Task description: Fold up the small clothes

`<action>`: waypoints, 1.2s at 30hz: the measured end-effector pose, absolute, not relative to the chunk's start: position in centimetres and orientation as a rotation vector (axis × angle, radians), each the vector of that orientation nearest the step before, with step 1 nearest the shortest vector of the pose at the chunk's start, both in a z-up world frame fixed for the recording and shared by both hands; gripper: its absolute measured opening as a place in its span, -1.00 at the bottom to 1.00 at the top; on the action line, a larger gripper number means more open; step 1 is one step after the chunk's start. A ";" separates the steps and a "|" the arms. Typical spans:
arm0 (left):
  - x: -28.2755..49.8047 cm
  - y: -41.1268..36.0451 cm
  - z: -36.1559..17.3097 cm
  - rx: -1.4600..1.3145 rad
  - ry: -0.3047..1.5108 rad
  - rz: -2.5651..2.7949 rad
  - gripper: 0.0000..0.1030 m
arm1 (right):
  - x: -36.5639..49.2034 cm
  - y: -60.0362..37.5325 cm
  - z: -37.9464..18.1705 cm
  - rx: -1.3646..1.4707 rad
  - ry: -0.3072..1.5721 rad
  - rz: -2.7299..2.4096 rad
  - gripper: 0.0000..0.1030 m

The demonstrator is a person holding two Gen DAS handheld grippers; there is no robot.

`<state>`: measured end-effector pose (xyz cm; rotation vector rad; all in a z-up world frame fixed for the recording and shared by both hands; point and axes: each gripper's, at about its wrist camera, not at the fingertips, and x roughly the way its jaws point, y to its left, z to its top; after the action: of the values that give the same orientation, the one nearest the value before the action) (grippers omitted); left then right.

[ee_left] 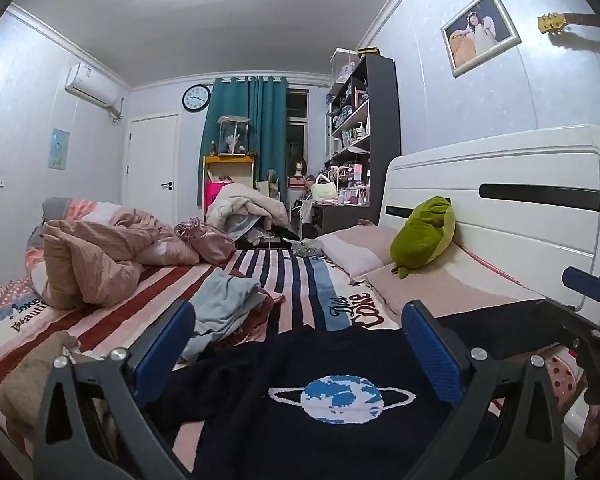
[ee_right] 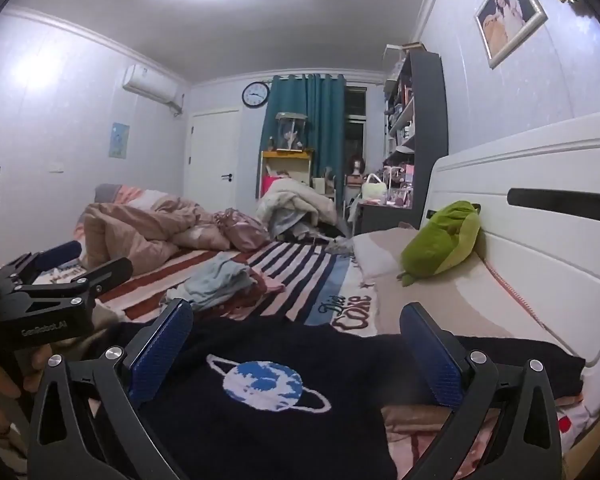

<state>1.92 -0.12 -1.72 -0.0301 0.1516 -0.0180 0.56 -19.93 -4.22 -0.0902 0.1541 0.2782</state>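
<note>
A lived-in home bedroom. A bed (ee_left: 260, 276) with a striped cover, white headboard (ee_left: 500, 208), pillows (ee_left: 364, 252) and a rumpled duvet (ee_left: 100, 256) fills it. Around it: a teal curtain (ee_left: 256, 128), wall clock (ee_left: 196, 98), air conditioner (ee_left: 92, 90), door (ee_left: 154, 168), crowded shelves (ee_left: 360, 120), a framed photo (ee_left: 480, 32) and a green plush toy (ee_left: 424, 238).

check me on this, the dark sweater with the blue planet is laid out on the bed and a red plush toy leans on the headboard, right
Not quite: the plush toy is green, not red, as both wrist views show. The rest holds: the dark sweater with the blue planet lies on the bed.
</note>
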 end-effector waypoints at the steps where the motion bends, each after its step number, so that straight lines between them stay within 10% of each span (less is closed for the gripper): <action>1: 2.0 -0.1 -1.8 -0.031 0.153 -0.018 0.98 | 0.6 -19.8 -4.3 -0.087 0.157 0.281 1.00; 36: 1.8 -0.2 -2.7 -0.010 0.147 0.003 0.98 | 0.2 -17.5 -4.6 -0.044 0.133 0.311 1.00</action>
<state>1.77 -0.22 -2.73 -0.0103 0.1472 0.0026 0.22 -17.53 -4.61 -0.0441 0.1331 0.3115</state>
